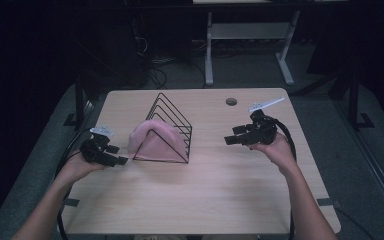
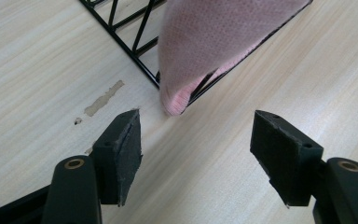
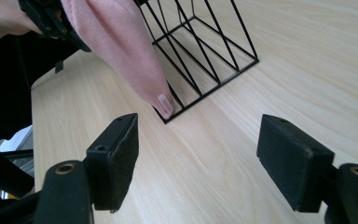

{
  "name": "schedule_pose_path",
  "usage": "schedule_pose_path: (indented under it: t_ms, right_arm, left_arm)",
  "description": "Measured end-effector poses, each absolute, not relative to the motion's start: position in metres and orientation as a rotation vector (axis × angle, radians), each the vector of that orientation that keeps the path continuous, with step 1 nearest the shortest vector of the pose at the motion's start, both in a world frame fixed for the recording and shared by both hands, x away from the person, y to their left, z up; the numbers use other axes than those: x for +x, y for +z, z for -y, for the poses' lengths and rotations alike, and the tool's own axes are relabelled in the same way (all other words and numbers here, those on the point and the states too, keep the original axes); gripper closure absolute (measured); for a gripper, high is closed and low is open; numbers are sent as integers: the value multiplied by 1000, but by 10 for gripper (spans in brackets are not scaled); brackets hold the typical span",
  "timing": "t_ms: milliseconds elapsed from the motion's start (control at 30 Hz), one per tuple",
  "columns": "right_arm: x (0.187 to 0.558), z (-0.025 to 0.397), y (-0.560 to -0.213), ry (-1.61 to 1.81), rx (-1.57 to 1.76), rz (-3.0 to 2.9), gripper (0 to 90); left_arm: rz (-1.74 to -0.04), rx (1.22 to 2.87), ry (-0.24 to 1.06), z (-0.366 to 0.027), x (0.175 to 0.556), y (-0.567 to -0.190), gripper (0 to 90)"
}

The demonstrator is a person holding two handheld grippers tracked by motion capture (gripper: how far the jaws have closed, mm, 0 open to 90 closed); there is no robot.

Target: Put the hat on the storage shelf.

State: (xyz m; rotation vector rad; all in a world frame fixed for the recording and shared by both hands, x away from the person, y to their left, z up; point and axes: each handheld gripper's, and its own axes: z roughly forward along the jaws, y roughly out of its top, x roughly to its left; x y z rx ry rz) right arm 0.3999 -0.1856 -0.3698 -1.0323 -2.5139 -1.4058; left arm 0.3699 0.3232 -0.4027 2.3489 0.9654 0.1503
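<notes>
Toward the left half of the tabletop [image 1: 220, 185], a black wire rack [image 1: 172, 117] is seen standing, with a pink cloth [image 1: 155, 140] draped over its near end and hanging down to the wood on both sides. The left gripper [image 1: 121, 160] is held just beside the rack's near left corner, close to the left edge of the tabletop; its jaws are spread wide and nothing is gripped or touched by them. In the left gripper view, a hanging corner of the pink cloth [image 2: 214, 46] is seen a little ahead of the open jaws, with the rack's base wire [image 2: 135, 60] crossing behind it and a small scuff [image 2: 103, 99] marked in the wood to one side. The right gripper [image 1: 234, 135] is held well apart from the rack, toward the right edge of the tabletop, its jaws likewise opened wide and empty. A round cable hole [image 1: 231, 101] is set near the far edge.
</notes>
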Motion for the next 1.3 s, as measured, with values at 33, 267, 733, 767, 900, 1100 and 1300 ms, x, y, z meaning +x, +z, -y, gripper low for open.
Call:
schedule_pose_path:
  t_ms: [33,267,733,767,900,1100,1300]
  right_arm:
    - [399,187,-371,-1405,-1039,2511,283]
    - [393,201,-382,-1425,-1083,2480,268]
    - [377,226,-406,-1381,-1189,2437,260]
    - [375,229,-408,-1383,-1189,2440,260]
    - [366,237,-415,-1364,-1212,2432,261]
    - [354,252,-425,-1345,-1251,2418,261]
    - [337,260,-433,-1328,-1266,2430,261]
  left_arm:
    - [-967,2344,153,-323,369,-403,330]
    - [-981,2333,161,-324,366,-408,301]
    - [-981,2326,175,-329,354,-413,285]
    - [-989,2312,176,-329,353,-413,285]
    - [-993,2306,183,-332,349,-413,284]
    - [-991,2302,196,-331,342,-412,281]
    - [-977,2316,222,-327,333,-410,278]
